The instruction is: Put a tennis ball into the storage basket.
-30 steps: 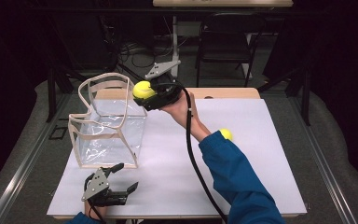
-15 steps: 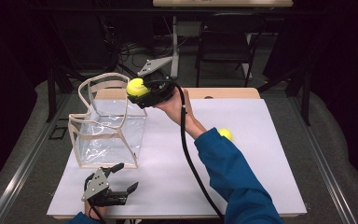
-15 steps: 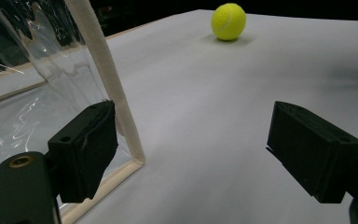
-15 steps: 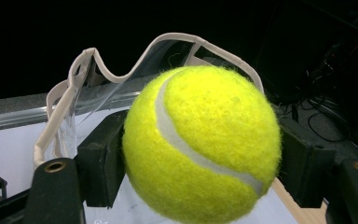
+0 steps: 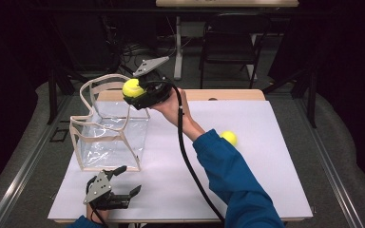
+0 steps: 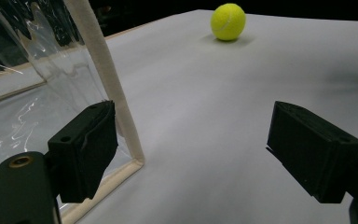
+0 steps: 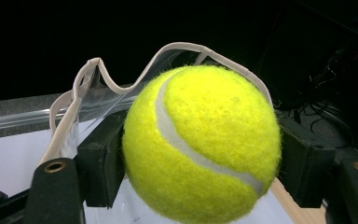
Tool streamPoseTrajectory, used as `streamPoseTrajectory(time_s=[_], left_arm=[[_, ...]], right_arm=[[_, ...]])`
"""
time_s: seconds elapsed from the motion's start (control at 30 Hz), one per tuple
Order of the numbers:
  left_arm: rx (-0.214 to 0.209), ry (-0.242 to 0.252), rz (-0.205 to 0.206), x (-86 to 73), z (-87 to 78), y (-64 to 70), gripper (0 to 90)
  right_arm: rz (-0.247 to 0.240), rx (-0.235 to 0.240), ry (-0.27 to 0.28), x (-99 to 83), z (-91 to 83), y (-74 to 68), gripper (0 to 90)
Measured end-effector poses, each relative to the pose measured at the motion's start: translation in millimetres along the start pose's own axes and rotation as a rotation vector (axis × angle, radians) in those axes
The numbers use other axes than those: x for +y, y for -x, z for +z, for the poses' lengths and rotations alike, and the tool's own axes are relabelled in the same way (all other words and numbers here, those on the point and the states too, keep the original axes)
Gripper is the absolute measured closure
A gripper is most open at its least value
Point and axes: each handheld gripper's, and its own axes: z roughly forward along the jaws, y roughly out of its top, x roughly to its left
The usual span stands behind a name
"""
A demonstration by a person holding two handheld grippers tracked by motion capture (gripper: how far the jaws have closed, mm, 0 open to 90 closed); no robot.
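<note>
My right gripper (image 5: 134,89) is shut on a yellow tennis ball (image 5: 132,88) and holds it in the air over the right rim of a clear plastic bag (image 5: 108,130) with beige trim. Up close, that tennis ball (image 7: 200,144) sits clamped between both jaws, with the bag's wavy rim (image 7: 121,84) just behind it. A second tennis ball (image 5: 228,137) lies on the white table top at the right. My left gripper (image 5: 123,183) rests open near the front edge, beside the bag's front corner (image 6: 121,116); the second ball (image 6: 228,21) lies far ahead of it.
The white table top (image 5: 266,166) sits on a wooden table (image 5: 228,95). A blue sleeve (image 5: 233,180) and a black cable (image 5: 190,166) cross the middle of it. Chairs and table legs stand in the dark behind.
My right gripper has carried the ball leftward, from beside the bag to above its right rim. The left gripper has stayed put.
</note>
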Motion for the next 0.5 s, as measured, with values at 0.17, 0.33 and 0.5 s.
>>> streamPoseTrajectory(time_s=[0.17,0.33,0.5], left_arm=[[0.0,0.0,0.001,-0.1,-0.4,0.1,15.8],[-0.002,0.001,-0.003,-0.3,0.2,-0.3,15.8],[0.002,0.003,-0.001,0.1,-0.5,-0.7,15.8]], right_arm=[[0.003,0.0,0.018,2.5,3.0,-1.4,26.3],[0.008,0.002,0.02,4.7,9.4,-3.8,26.3],[0.008,0.007,0.024,6.8,14.0,-6.3,26.3]])
